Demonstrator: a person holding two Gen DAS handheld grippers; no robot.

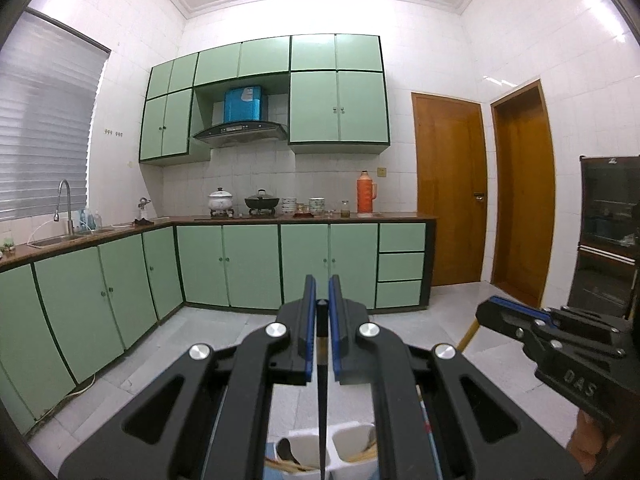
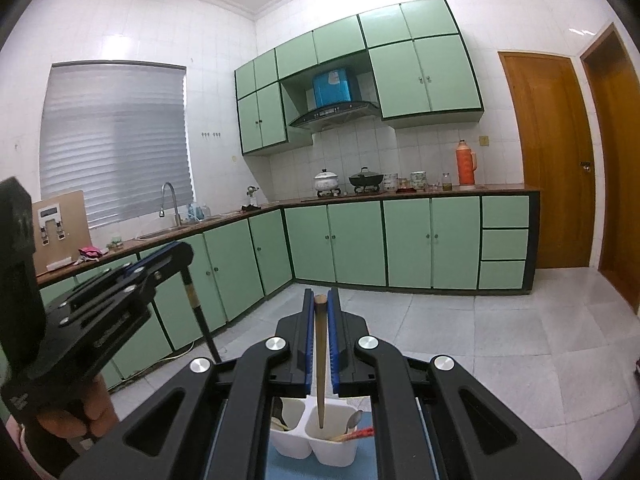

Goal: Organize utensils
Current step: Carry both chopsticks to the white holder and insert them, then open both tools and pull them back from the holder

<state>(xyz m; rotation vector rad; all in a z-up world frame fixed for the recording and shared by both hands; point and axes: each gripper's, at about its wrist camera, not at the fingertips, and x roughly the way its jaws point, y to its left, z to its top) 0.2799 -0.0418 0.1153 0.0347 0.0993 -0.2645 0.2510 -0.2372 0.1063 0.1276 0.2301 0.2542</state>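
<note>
Left wrist view: the left gripper (image 1: 322,292) is seen closed on a dark chopstick (image 1: 322,380), whose black upper end is clamped between the blue pads (image 1: 309,320) and whose tapered tip hangs down over the white utensil holder (image 1: 342,436). The holder is found at the bottom edge, divided into compartments; a dark spoon (image 1: 289,453) and light wooden sticks are held in them. The right gripper (image 1: 516,314) is seen at the right, with a yellowish stick slanting down from it. Green kitchen cabinets (image 1: 240,264) are seen beyond.

Right wrist view: the right gripper (image 2: 320,300) is shown closed on a brown wooden chopstick (image 2: 320,360), gripped near its top between the pads, its tip hanging within the mouth of the holder's (image 2: 316,446) right compartment. A metal spoon (image 2: 354,420) and red-ended chopsticks (image 2: 358,434) lie in that compartment. The holder rests on a blue mat (image 2: 288,468). The left gripper (image 2: 168,258) is seen at the left, the dark chopstick (image 2: 200,312) slanting down from it.
</note>
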